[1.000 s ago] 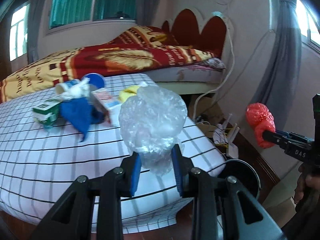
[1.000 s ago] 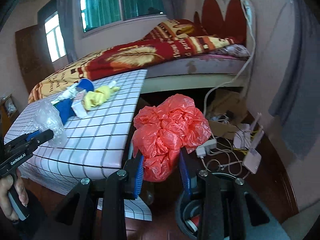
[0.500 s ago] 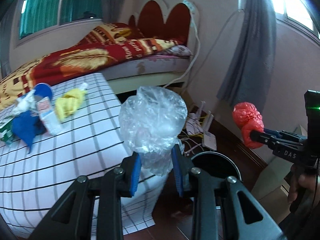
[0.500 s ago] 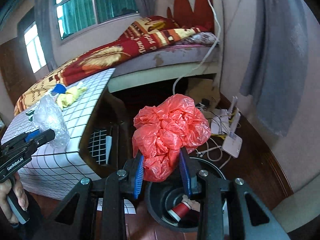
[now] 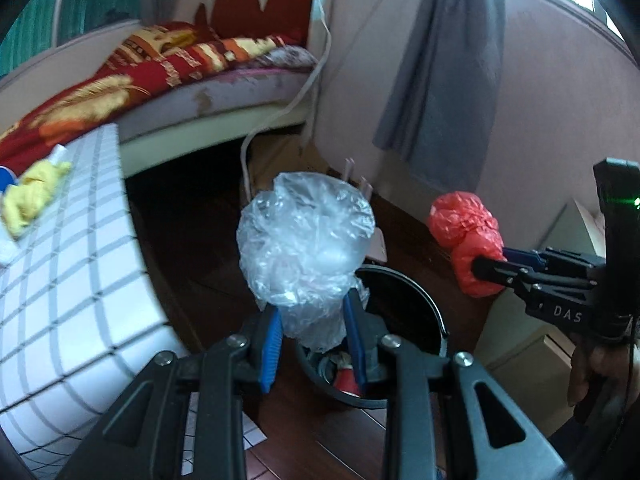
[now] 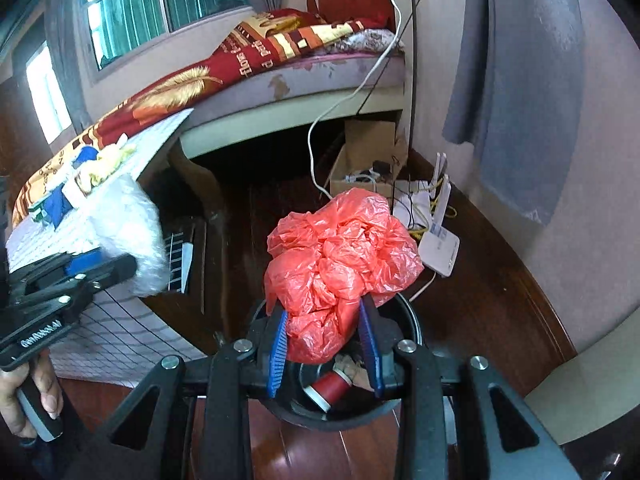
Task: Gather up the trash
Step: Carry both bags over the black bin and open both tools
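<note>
- The left hand-held gripper has its blue pads pinched on the lower end of a crumpled clear plastic bag, which balloons up above the fingers.
- The right hand-held gripper is clamped the same way on a crumpled red plastic bag, the bulk of it standing above the pads.
- Both bags hang over a round black trash bin on the floor; in the right wrist view a red cylinder and some pale scraps lie inside it.
- A bare hand grips the left tool's handle at the near left.
- The floor is dark polished wood.
- To the left stands the counter, draped in a white cloth with a dark grid; a yellow crumpled wad and blue and white litter lie toward its far end.
- Right of the bin, against the wall, sit a white router with tangled cables and an open cardboard box.
- Farther off is a bed with a red and gold blanket and a scalloped red headboard; a white cord trails down from it.
- A grey curtain hangs on the pinkish wall to the right, and a window with green curtains is at far left.
</note>
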The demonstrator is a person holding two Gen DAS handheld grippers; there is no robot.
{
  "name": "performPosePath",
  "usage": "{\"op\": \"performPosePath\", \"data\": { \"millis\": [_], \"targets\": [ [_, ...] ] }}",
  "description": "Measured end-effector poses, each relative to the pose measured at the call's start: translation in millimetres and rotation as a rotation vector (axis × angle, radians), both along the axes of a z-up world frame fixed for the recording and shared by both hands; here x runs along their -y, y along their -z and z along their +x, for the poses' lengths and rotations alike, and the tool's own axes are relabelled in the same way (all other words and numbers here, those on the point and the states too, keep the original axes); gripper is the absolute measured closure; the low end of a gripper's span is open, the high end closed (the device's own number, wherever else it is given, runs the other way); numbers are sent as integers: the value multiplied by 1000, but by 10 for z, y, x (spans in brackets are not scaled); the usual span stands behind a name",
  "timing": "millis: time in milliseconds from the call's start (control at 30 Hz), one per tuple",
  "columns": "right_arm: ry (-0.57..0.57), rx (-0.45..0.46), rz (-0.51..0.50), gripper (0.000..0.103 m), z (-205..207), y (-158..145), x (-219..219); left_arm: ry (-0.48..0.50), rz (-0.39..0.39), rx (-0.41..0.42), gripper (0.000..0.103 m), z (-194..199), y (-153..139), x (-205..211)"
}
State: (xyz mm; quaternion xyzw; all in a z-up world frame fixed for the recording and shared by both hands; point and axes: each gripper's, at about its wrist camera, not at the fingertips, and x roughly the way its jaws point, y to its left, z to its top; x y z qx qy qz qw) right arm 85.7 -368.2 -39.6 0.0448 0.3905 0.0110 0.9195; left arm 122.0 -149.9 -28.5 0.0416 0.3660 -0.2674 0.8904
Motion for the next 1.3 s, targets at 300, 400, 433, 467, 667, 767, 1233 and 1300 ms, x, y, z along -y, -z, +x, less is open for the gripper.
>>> {"op": "performPosePath", "data": {
  "millis": [300,400,433,467,667,767,1233,1300],
  "targets": [
    [-39,-96,-3,68,73,426,88,63,46,-98,72,107,415,391],
    [-54,-140,-6,68,122,600,103,78,59,-138,72,172,556,472],
    [-60,-155,-12,68,140,661,107,79,62,-147,72,192,587,491],
    [-63,-165,-15,68,152,699,110,79,63,-159,72,216,626,507],
    [-81,-233,-37,59,258,964,166,104,73,-217,53,269,785,586],
    [-17,-319,-143,1,324,1184,252,59,147,-261,13,356,954,614],
    [146,-328,-110,0,291,1062,581,-37,215,-177,3,284,870,468],
    [146,-315,-108,0,298,1009,562,-37,212,-165,3,260,817,461]
  ]
}}
